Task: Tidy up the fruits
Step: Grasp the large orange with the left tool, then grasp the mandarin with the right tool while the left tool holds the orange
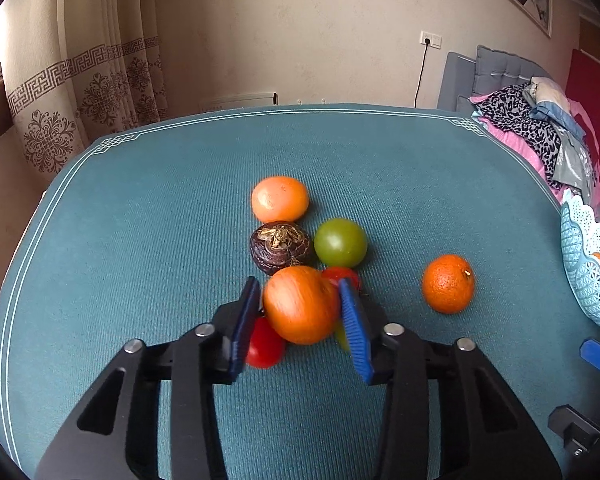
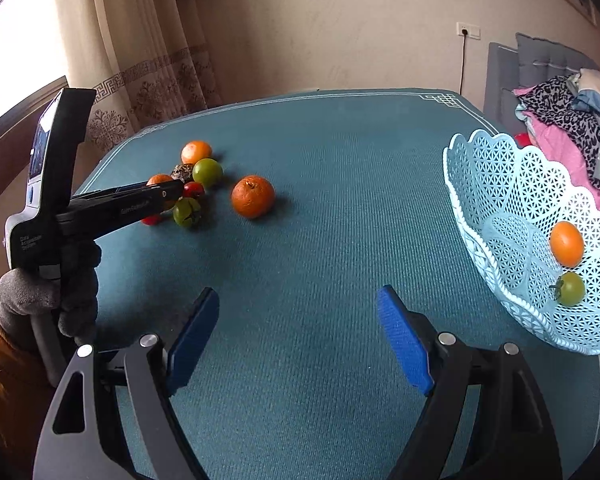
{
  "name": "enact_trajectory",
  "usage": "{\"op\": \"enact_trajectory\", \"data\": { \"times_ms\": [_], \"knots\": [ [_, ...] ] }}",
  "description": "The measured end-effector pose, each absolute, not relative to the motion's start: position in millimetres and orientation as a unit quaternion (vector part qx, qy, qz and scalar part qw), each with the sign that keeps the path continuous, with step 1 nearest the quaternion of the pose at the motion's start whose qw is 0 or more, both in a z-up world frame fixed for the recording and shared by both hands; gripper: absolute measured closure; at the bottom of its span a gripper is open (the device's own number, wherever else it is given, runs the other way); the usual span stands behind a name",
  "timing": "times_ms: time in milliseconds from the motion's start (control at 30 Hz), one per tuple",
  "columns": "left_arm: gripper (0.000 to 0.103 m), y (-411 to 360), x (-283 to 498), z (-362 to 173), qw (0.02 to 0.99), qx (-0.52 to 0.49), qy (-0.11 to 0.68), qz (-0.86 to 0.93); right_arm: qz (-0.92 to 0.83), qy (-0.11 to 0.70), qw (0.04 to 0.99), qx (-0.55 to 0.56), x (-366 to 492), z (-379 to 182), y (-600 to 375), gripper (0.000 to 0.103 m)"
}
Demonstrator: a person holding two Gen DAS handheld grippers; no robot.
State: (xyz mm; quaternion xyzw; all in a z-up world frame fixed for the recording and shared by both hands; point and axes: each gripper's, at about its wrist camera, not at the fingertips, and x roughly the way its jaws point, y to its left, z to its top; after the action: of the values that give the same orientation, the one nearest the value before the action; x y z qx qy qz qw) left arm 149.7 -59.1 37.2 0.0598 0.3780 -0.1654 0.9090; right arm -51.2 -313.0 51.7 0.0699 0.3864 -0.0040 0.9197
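Note:
My left gripper (image 1: 298, 294) is shut on an orange tomato (image 1: 300, 304), held among a cluster of fruit on the teal table (image 1: 140, 220). Around it lie an orange fruit (image 1: 280, 198), a dark brown fruit (image 1: 280, 246), a green tomato (image 1: 340, 242), two red tomatoes (image 1: 264, 346) and a tangerine (image 1: 448, 284). In the right wrist view the left gripper (image 2: 168, 192) reaches into the cluster. My right gripper (image 2: 298, 320) is open and empty above the table. A light blue lattice basket (image 2: 500, 184) holds an orange tomato (image 2: 567, 243) and a green tomato (image 2: 571, 289).
The basket (image 1: 580, 256) stands at the table's right edge. A grey chair with piled clothes (image 1: 540, 128) is behind it. Curtains (image 1: 92, 80) hang at the back left. A small green tomato (image 2: 187, 212) lies by the cluster.

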Motion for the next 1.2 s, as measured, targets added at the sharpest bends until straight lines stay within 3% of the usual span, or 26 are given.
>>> {"op": "enact_trajectory", "data": {
  "times_ms": [767, 1067, 1200],
  "knots": [
    [0.064, 6, 153, 72, 0.930, -0.009, 0.351, -0.111, 0.023, 0.386, 0.921, 0.048, 33, 43, -283, 0.023],
    [0.064, 10, 150, 76, 0.931, -0.019, 0.346, -0.112, 0.027, 0.404, 0.913, 0.055, 67, 32, -285, 0.042],
    [0.064, 10, 152, 76, 0.931, -0.020, 0.348, -0.113, 0.025, 0.411, 0.909, 0.056, 76, 26, -284, 0.056]
  ]
}}
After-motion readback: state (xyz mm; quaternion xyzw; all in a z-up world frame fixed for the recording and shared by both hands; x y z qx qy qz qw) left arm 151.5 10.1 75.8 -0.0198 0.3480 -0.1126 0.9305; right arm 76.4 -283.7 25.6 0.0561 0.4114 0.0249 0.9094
